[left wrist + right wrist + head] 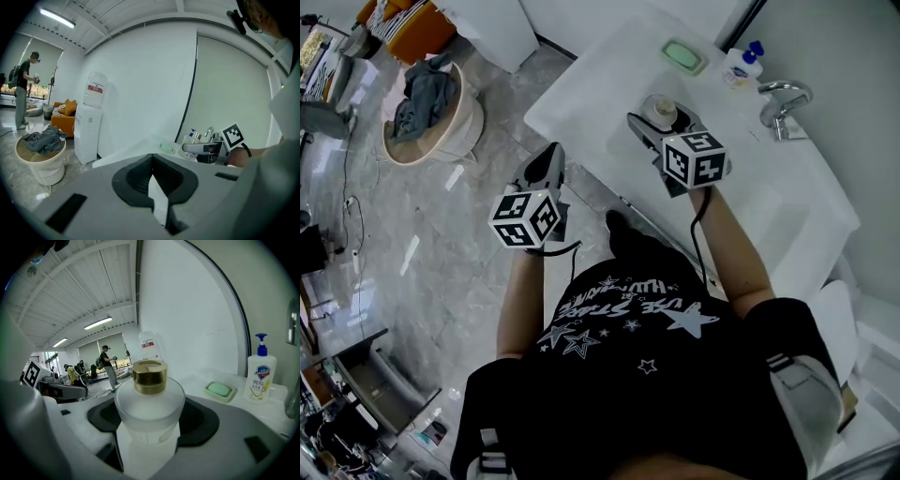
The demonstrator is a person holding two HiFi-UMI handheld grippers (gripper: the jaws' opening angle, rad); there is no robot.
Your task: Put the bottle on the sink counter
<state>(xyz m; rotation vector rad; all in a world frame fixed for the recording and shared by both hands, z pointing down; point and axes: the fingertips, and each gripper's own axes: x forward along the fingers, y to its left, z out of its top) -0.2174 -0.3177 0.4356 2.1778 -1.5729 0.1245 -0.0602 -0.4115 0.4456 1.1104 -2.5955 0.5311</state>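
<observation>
Frosted round glass bottle with gold cap [149,399] clamped upright between right claw [661,122] pads, over white sink tabletop [600,75]; contact with surface unclear. Green soap in dish [683,55], white pump bottle [741,66], chrome faucet [783,105] beyond. Left claw [152,159] closed, empty, beside tabletop edge over grey marble floor [469,244].

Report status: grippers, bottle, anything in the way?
Right hand-held gripper shut on bottle, at sink counter; touchdown unclear. Left hand-held gripper shut, empty. Soap dish and pump bottle stand apart, farther back.
</observation>
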